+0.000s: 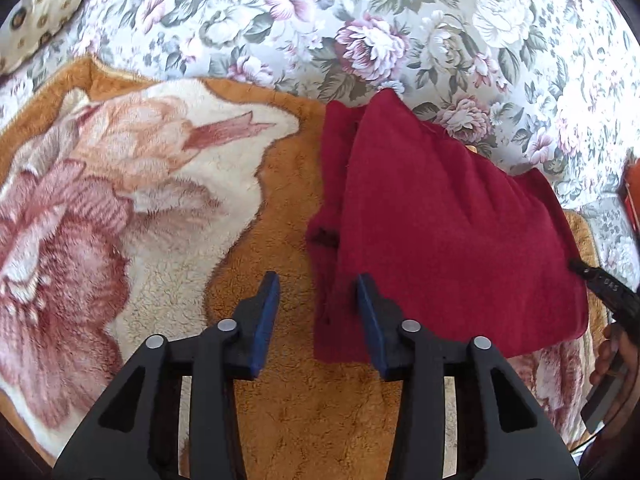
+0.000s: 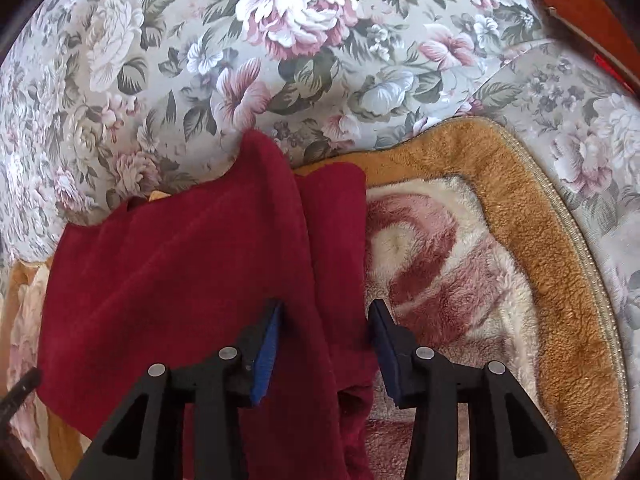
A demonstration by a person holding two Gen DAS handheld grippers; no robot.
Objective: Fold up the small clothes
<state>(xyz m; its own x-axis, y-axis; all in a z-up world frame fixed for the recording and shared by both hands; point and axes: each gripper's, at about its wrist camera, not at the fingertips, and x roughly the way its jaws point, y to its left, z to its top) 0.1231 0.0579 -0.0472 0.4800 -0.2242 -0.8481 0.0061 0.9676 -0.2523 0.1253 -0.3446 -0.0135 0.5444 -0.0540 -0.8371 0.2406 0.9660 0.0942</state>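
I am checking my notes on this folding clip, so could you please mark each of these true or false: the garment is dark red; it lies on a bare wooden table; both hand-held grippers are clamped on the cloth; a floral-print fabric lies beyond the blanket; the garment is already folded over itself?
1. The garment is dark red. True.
2. It lies on a bare wooden table. False: it rests on a plush orange blanket with a flower pattern.
3. Both hand-held grippers are clamped on the cloth. False: the left hand-held gripper and right hand-held gripper stand open, pads off the cloth.
4. A floral-print fabric lies beyond the blanket. True.
5. The garment is folded over itself. True: one layer overlaps another.
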